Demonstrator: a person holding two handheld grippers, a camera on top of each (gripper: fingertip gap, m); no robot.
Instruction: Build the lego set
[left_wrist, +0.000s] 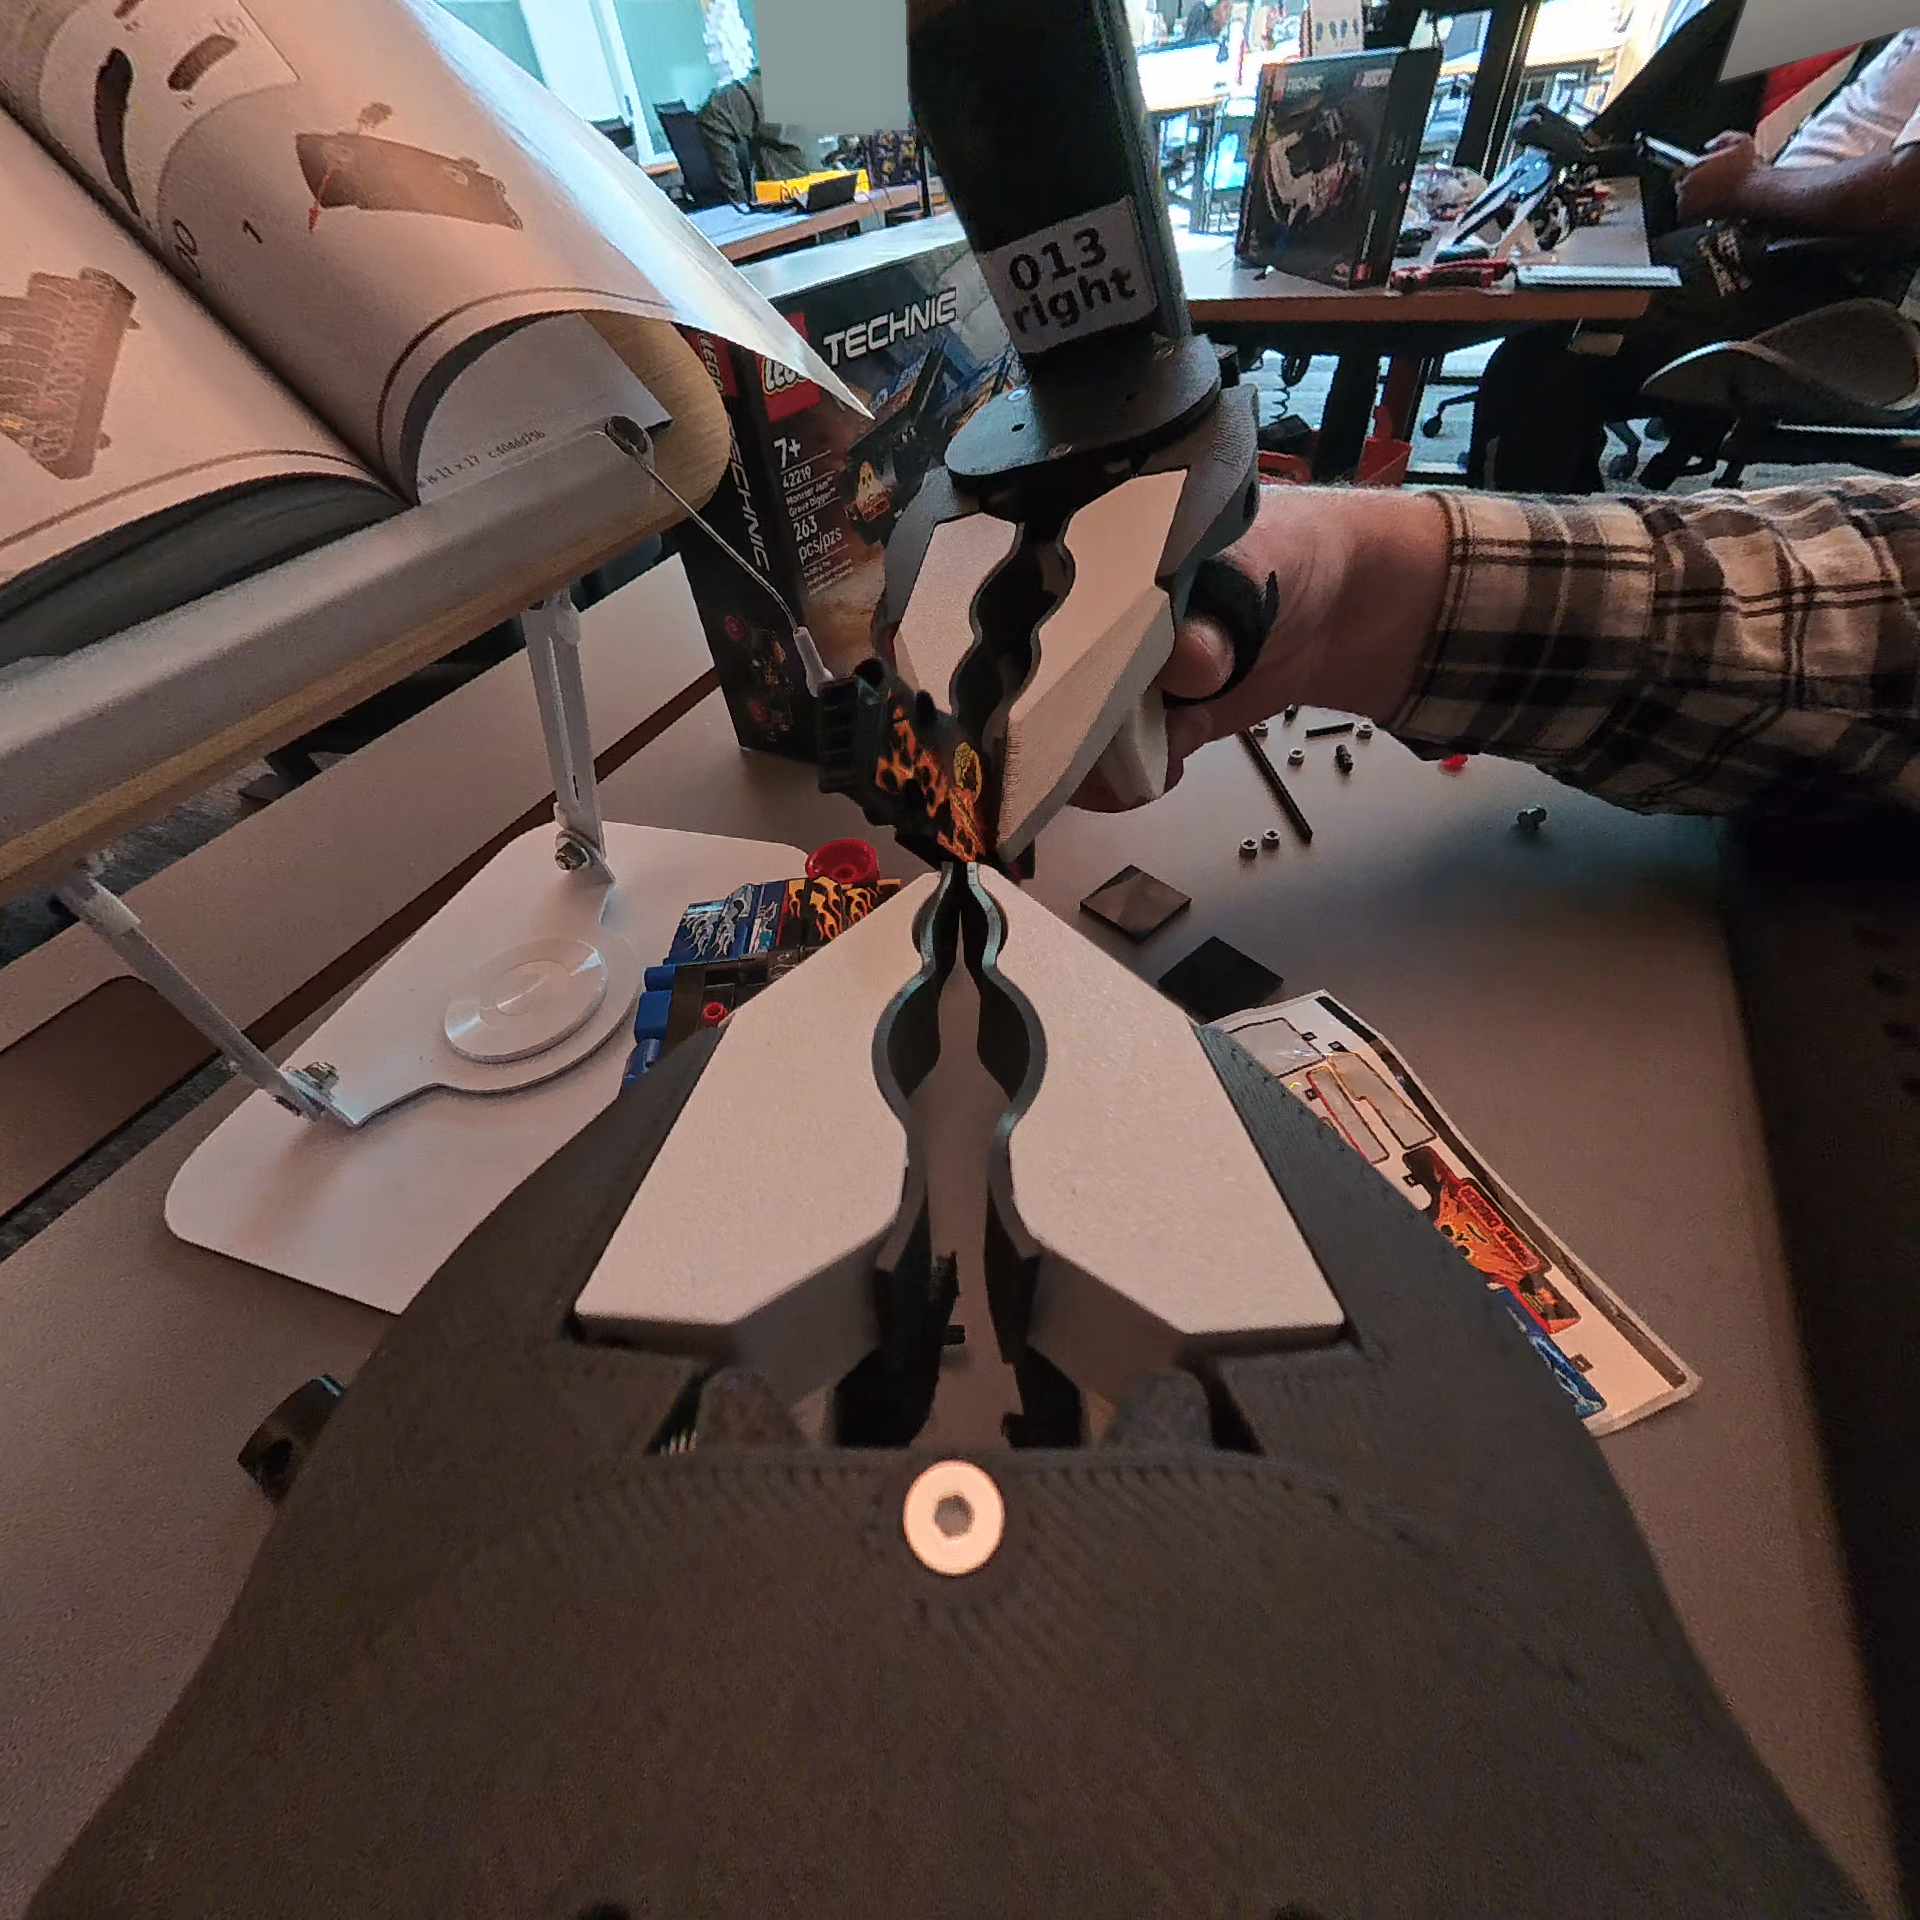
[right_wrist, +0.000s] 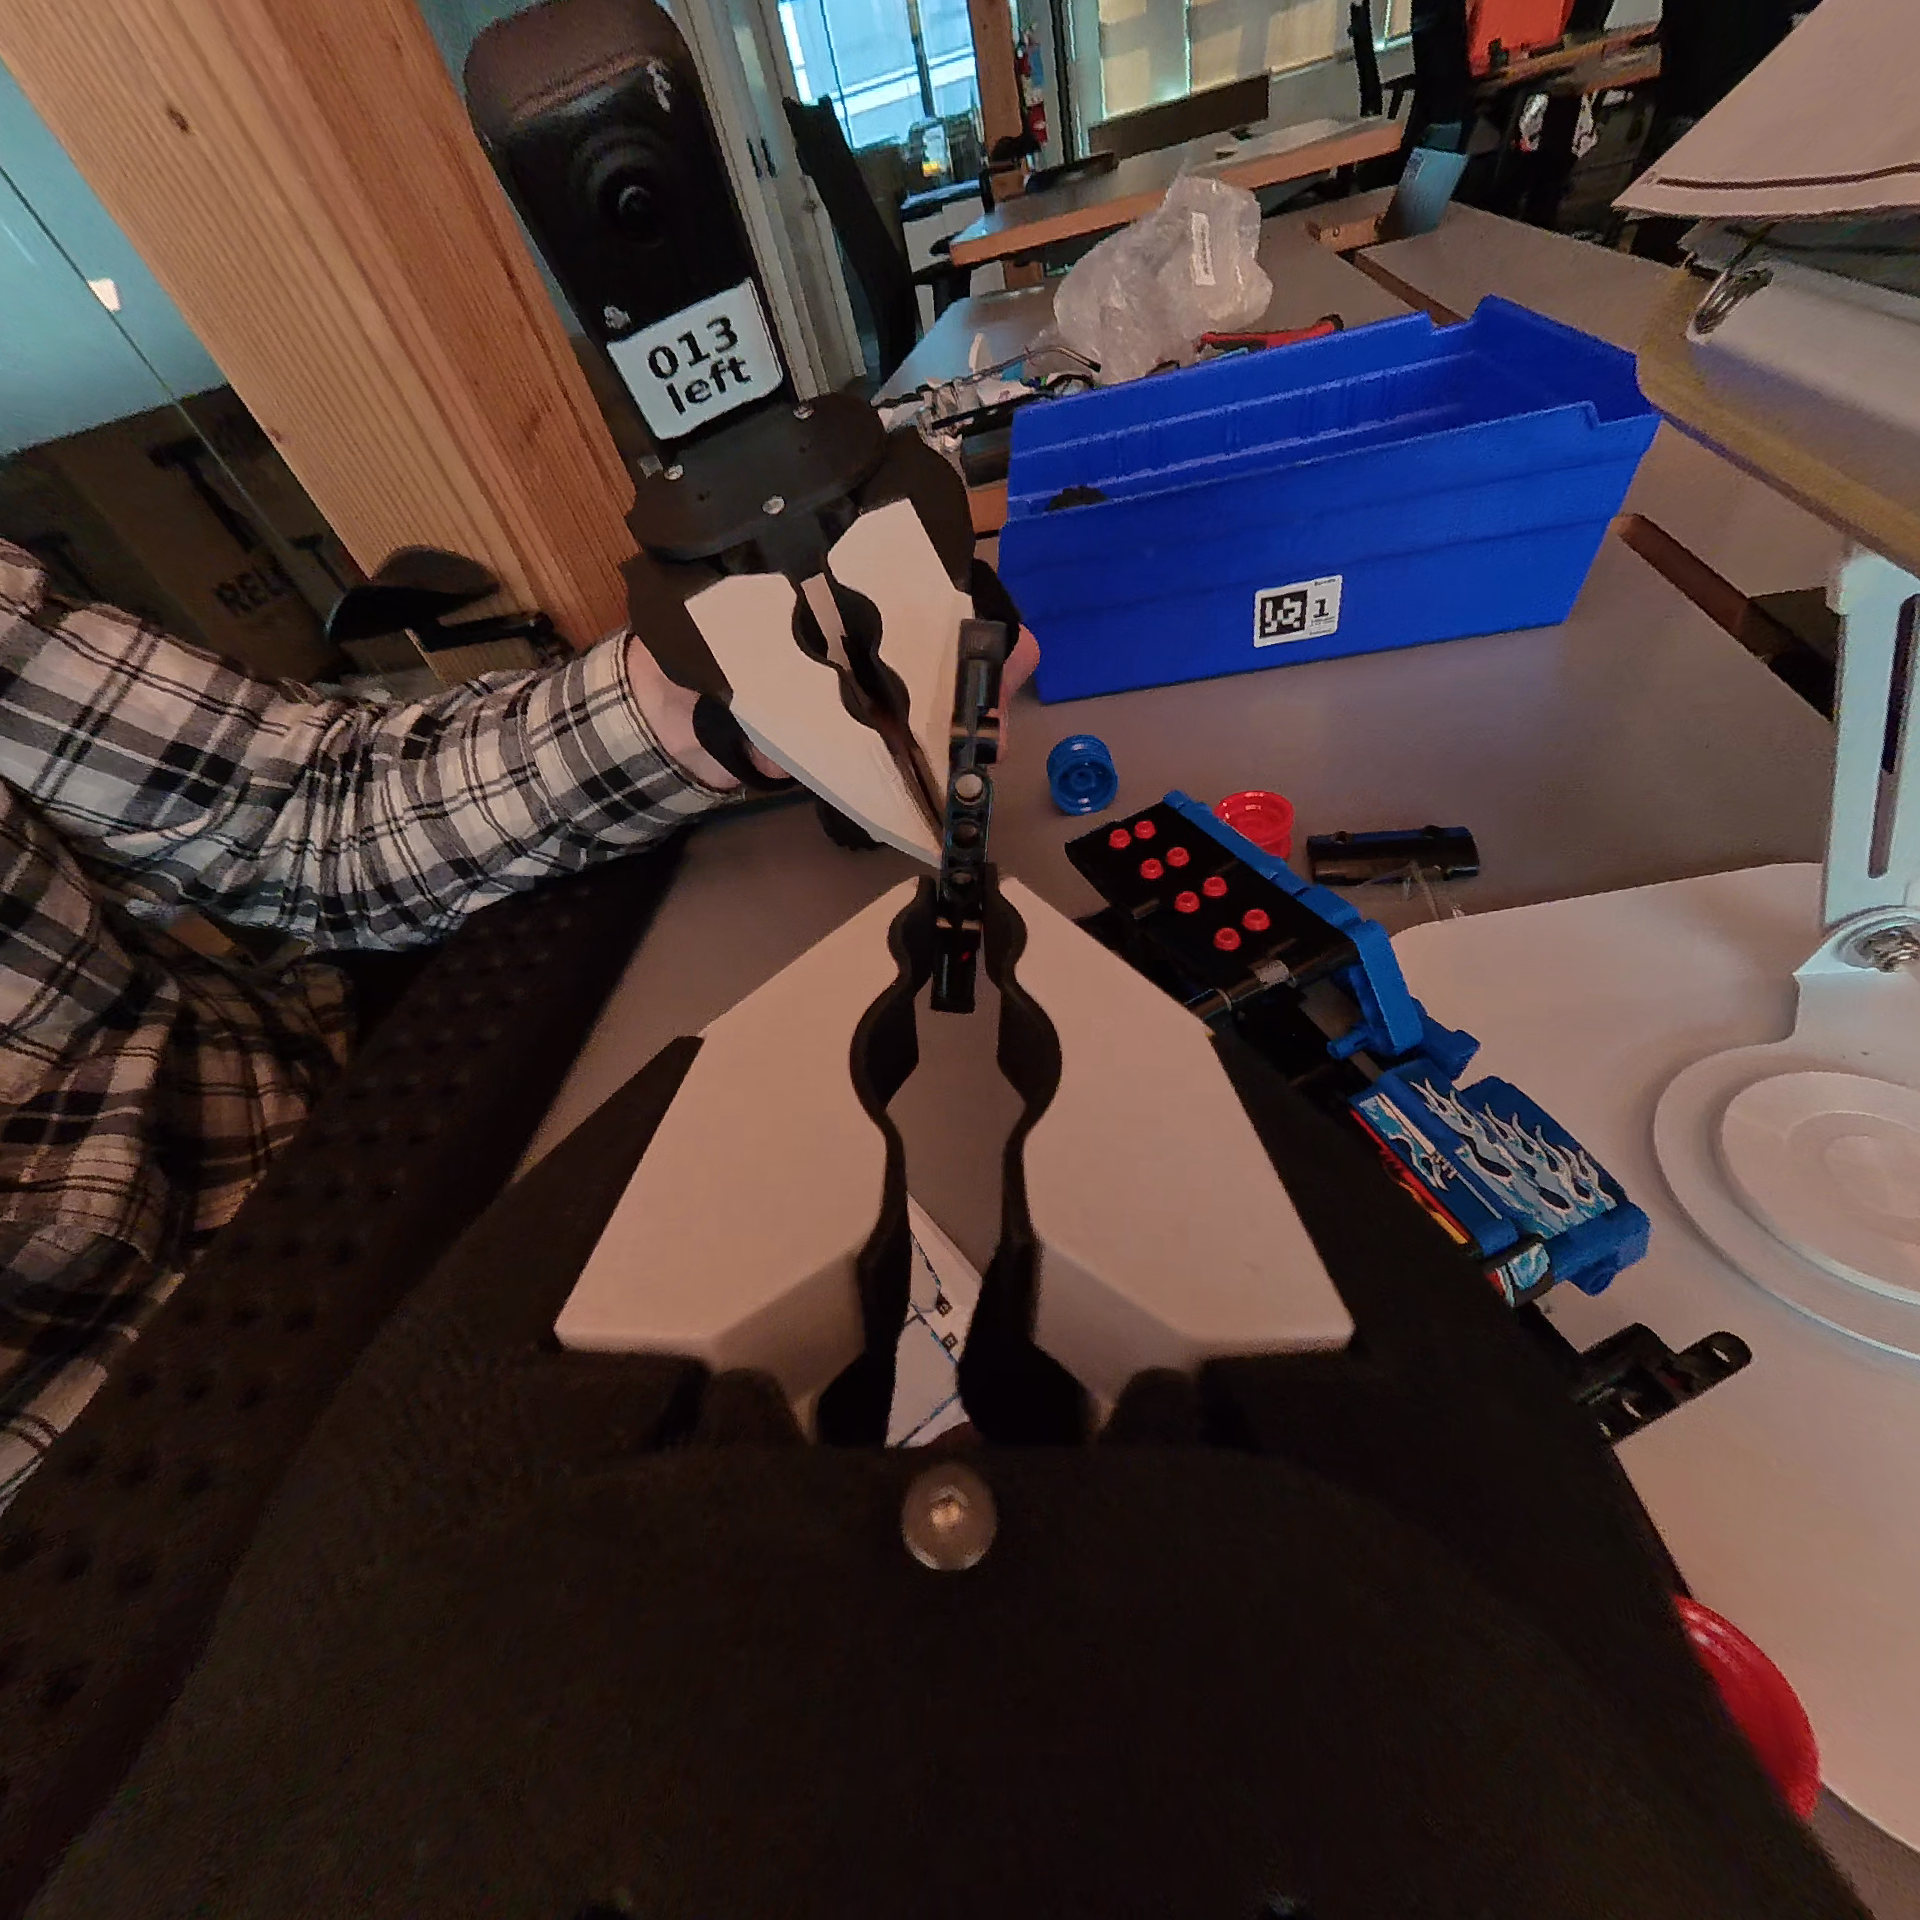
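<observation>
A black Technic piece with an orange flame sticker (left_wrist: 928, 774) is held in the air between both grippers. In the right wrist view it shows edge-on as a thin black beam with holes (right_wrist: 961, 831). My right gripper (right_wrist: 958, 902) is shut on its near end; in the left wrist view it (left_wrist: 995, 831) comes down from above. My left gripper (left_wrist: 962, 879) is shut with its tips nipping the piece's lower corner; in the right wrist view it (right_wrist: 932, 840) reaches in from the left. A partly built blue and black model (left_wrist: 769, 935) (right_wrist: 1299, 935) lies on the table below.
An instruction booklet on a white stand (left_wrist: 260, 312) overhangs the left. A set box (left_wrist: 821, 499), sticker sheet (left_wrist: 1455, 1195), black tiles (left_wrist: 1132, 902) and small loose parts (left_wrist: 1299, 758) lie around. A blue bin (right_wrist: 1320, 520), blue hub (right_wrist: 1081, 774) and red hub (right_wrist: 1257, 821) sit beyond. The grippers are tip to tip, or close to it.
</observation>
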